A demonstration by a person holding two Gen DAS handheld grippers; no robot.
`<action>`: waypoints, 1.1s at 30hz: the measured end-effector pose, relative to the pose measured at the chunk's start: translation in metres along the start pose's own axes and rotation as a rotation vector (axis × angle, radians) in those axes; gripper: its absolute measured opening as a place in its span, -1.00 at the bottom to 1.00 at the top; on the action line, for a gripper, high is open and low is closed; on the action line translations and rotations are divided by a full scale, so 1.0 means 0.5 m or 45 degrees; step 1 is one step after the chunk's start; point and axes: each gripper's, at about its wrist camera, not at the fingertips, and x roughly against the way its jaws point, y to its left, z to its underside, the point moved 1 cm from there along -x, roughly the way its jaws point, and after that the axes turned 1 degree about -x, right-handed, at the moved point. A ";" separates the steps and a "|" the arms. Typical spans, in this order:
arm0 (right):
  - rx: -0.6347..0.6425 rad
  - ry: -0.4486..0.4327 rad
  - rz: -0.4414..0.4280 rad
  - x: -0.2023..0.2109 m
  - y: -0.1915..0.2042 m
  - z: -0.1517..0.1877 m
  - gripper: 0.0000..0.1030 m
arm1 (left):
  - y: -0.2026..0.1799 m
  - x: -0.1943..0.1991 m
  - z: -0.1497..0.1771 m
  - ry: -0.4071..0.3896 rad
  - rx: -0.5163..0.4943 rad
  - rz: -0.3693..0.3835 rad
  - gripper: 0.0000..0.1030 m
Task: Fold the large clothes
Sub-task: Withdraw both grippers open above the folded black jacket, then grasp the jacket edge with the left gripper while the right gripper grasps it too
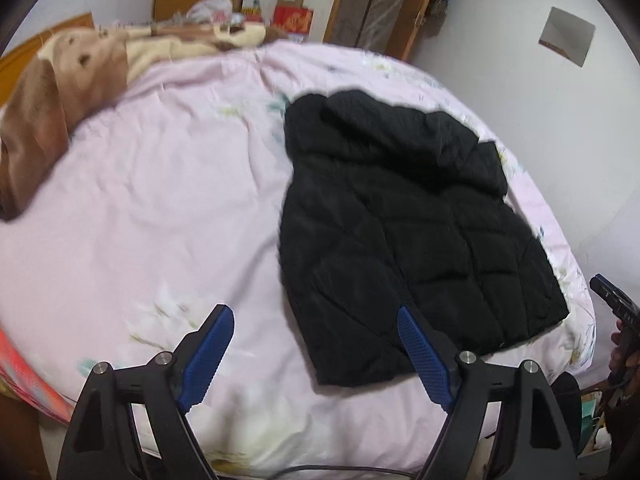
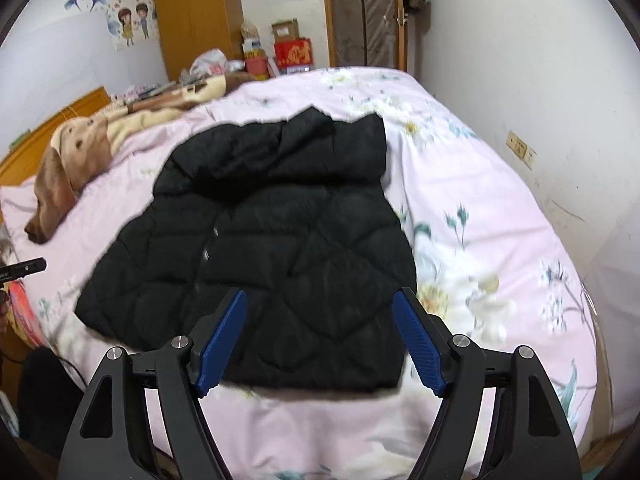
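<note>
A black quilted puffer jacket [image 1: 404, 236] lies flat on the pink floral bedspread [image 1: 160, 200], sleeves folded in, hood end away from me. In the right wrist view the jacket [image 2: 272, 248] fills the middle of the bed. My left gripper [image 1: 316, 316] is open and empty, hovering over the bedspread by the jacket's near left corner. My right gripper [image 2: 320, 300] is open and empty above the jacket's near hem. The right gripper's tip [image 1: 612, 300] shows at the right edge of the left wrist view; the left gripper's tip [image 2: 24, 268] shows at the left edge of the right wrist view.
A brown and cream blanket [image 1: 60, 92] is bunched at the head of the bed [image 2: 72, 160]. Beyond stand a wooden wardrobe [image 2: 196, 12], boxes and bags [image 2: 292, 52]. A white wall [image 2: 540, 100] runs along the bed's right side.
</note>
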 end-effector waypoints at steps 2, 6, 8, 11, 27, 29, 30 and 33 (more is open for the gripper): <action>-0.001 0.021 0.029 -0.014 -0.006 0.021 0.47 | -0.010 -0.032 0.018 0.039 0.005 0.026 0.63; -0.069 0.063 0.072 -0.044 -0.039 0.052 0.47 | -0.021 -0.075 0.034 0.077 0.022 0.013 0.63; -0.111 0.086 0.095 -0.062 -0.060 0.067 0.47 | -0.021 -0.088 0.035 0.092 0.048 0.031 0.63; -0.131 0.109 0.123 -0.083 -0.072 0.079 0.47 | -0.026 -0.109 0.034 0.107 0.046 -0.002 0.63; -0.172 0.221 0.093 -0.155 -0.082 0.100 0.34 | -0.065 -0.178 0.063 0.159 0.028 -0.091 0.05; -0.166 0.226 0.090 -0.155 -0.073 0.101 0.15 | -0.070 -0.174 0.062 0.147 0.022 -0.107 -0.08; -0.157 0.226 0.111 -0.155 -0.068 0.101 0.06 | -0.071 -0.170 0.061 0.142 0.022 -0.108 -0.14; -0.128 0.233 0.120 -0.154 -0.053 0.098 -0.21 | -0.075 -0.161 0.061 0.131 0.024 -0.134 -0.33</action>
